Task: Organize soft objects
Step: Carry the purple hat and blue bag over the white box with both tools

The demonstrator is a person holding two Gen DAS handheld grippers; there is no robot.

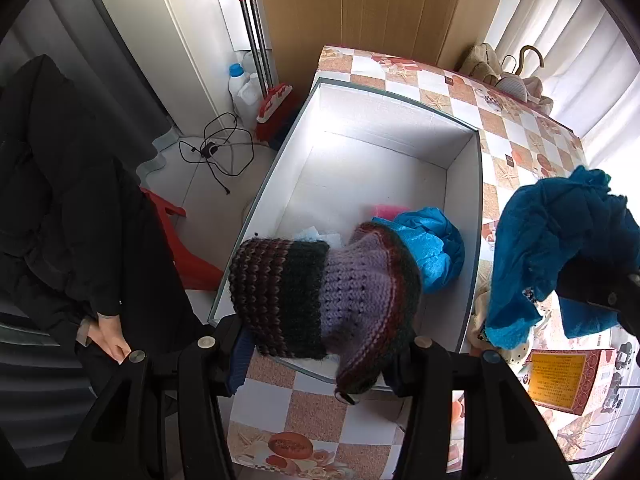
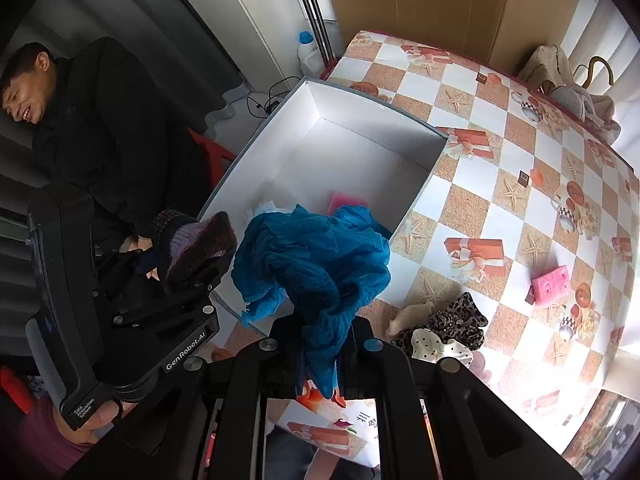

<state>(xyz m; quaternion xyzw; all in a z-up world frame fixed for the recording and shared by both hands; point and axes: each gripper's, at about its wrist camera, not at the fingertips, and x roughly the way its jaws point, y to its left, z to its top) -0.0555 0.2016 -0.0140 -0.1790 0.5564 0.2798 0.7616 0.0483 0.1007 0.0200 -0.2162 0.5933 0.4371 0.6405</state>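
Two soft things are being carried at once, one in each tool, both low in their frames beside the white box (image 1: 464,184). The left tool (image 1: 320,354) is pinching a striped knitted hat (image 1: 320,292) at the bottom centre of the left wrist view, jaws spread about halfway around its bulk. The hat is hanging over the box's near edge, probably so that it can drop inside. Its long axis is running roughly left to right across the frame, the dark ribbed end pointing left and the flared purple brim pointing lower right.

The right tool (image 2: 320,364) is pressed tight on a bunched blue scarf (image 2: 316,264) at the centre of the right wrist view. The scarf is rising up the frame from the pinch, long axis roughly bottom to top, its loose mass spilling over the box's near corner. I judge it is being held there as the next thing to go in.

Inside the box, a shiny blue cloth (image 1: 428,244) and a pink item (image 1: 386,211) are already lying at the lower end. On the checked surface (image 2: 500,128), at lower right, a pink sponge (image 2: 550,284) and a leopard-print cloth (image 2: 460,320) are still waiting.
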